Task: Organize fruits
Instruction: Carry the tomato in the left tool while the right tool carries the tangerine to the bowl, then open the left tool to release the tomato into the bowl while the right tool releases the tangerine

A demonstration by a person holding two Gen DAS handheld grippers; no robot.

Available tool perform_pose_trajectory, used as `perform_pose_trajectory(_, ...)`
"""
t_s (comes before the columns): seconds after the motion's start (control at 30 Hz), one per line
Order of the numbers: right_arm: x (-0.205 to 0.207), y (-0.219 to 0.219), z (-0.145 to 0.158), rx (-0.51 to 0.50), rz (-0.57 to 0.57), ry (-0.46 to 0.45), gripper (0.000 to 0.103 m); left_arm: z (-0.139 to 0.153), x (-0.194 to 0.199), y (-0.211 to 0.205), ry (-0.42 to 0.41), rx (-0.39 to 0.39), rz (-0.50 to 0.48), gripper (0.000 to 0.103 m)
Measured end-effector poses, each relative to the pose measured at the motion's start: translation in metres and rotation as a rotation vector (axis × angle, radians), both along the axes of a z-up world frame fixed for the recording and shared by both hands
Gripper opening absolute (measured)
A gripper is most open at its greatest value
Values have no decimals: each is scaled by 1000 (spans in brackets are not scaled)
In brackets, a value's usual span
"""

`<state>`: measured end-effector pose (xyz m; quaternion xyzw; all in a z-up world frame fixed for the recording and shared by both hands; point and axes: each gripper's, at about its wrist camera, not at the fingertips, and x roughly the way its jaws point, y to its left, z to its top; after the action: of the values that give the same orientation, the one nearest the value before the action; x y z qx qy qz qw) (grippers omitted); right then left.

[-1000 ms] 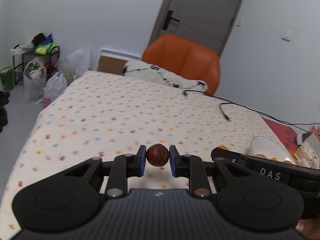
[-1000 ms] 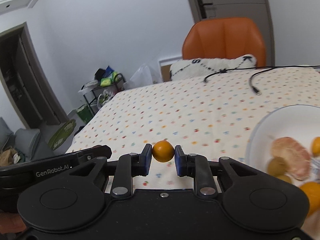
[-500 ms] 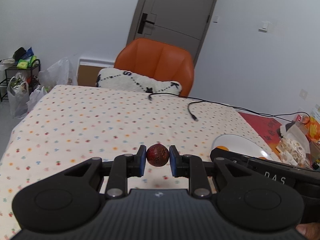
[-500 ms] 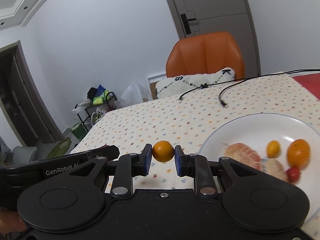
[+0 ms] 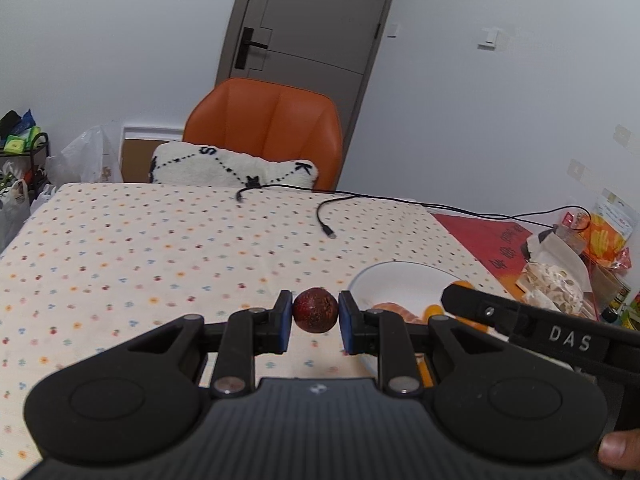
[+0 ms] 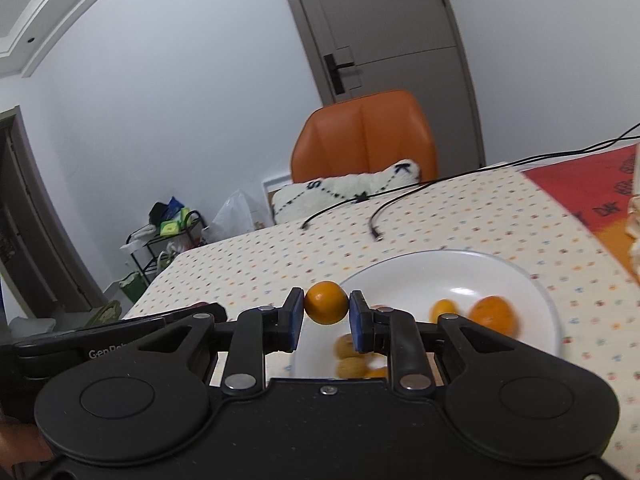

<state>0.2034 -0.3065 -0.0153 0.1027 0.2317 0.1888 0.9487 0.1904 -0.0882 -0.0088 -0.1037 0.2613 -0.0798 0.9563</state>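
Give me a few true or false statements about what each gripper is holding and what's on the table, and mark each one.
1. The left gripper holds a dark red fruit. True.
2. The right gripper is open with nothing in it. False: it is shut on an orange fruit.
3. The white plate already has fruit on it. True: several orange pieces lie there.
4. The chair behind the table is blue. False: it is orange.
5. A black cable lies on the dotted tablecloth. True.
6. The door stands wide open. False: it is shut.
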Motion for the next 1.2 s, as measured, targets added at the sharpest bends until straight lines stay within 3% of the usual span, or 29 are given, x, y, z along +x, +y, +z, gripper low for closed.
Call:
perform_pose_trajectory(0.67,-13,-63,-10,18,-101,26,23,-2,-1,-66,10,-6,-116,23)
perform_pose_trajectory(0.8,-15,-71,-10,31,-117,25,34,-2,1,-74,13,-3,-128,23)
perform_pose_trajectory(1.0,-14,-80,-10,48,-130,31,35,-4,5,-78,28,-2,-133,23)
perform_pose_trajectory(1.2,-18,-79,-11,60,-123,38,42,-1,4,-75,29,-4,-131,35)
